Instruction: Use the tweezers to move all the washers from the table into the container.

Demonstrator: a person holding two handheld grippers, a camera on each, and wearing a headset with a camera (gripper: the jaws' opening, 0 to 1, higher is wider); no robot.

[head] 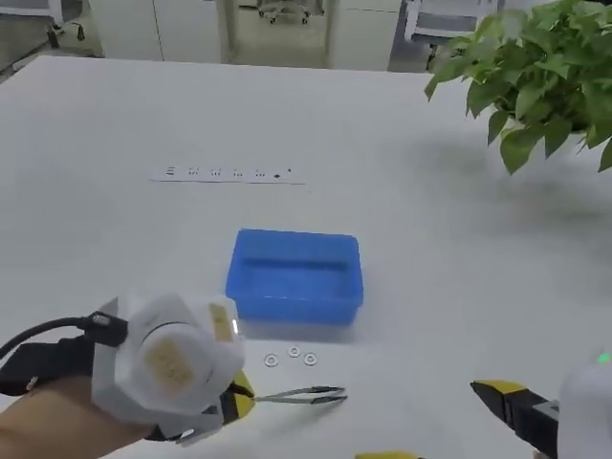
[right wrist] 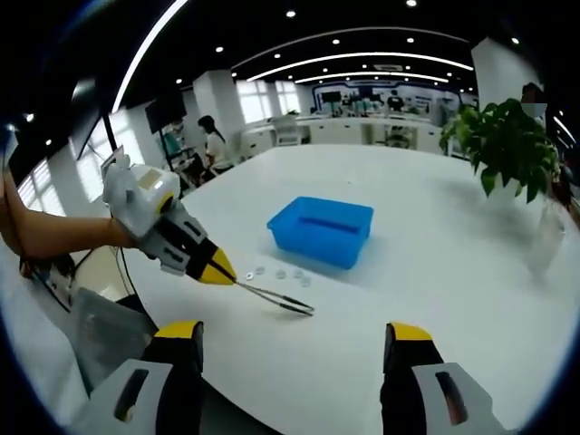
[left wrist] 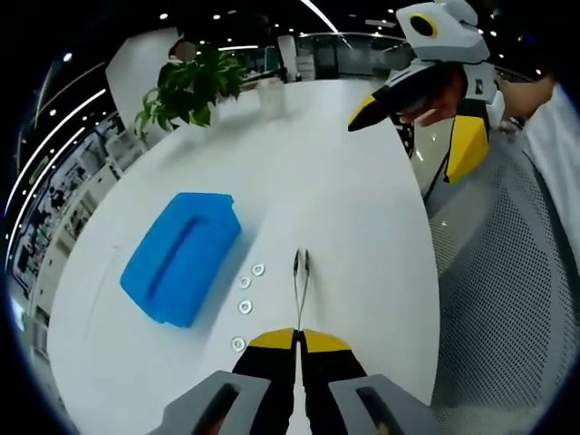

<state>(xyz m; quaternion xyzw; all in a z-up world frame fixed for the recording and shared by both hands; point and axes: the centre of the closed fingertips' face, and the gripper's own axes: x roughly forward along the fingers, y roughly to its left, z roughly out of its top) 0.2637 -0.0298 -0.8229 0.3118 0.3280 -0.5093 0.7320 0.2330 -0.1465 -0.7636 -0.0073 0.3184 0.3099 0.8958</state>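
Washers (head: 295, 353) shared the white table (head: 430, 268) with a blue container (head: 295, 308) — its floor showed bare blue. The right gripper (right wrist: 294, 331) stood with jaws wide apart; the left gripper (left wrist: 296, 340) pinched the tweezers (head: 306, 394). Those washers lay beside the container's near wall, clear of the tweezer tips.

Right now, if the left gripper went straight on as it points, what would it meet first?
Probably nothing: beyond the tweezers in the left gripper lies bare table; the washers sit off that line.
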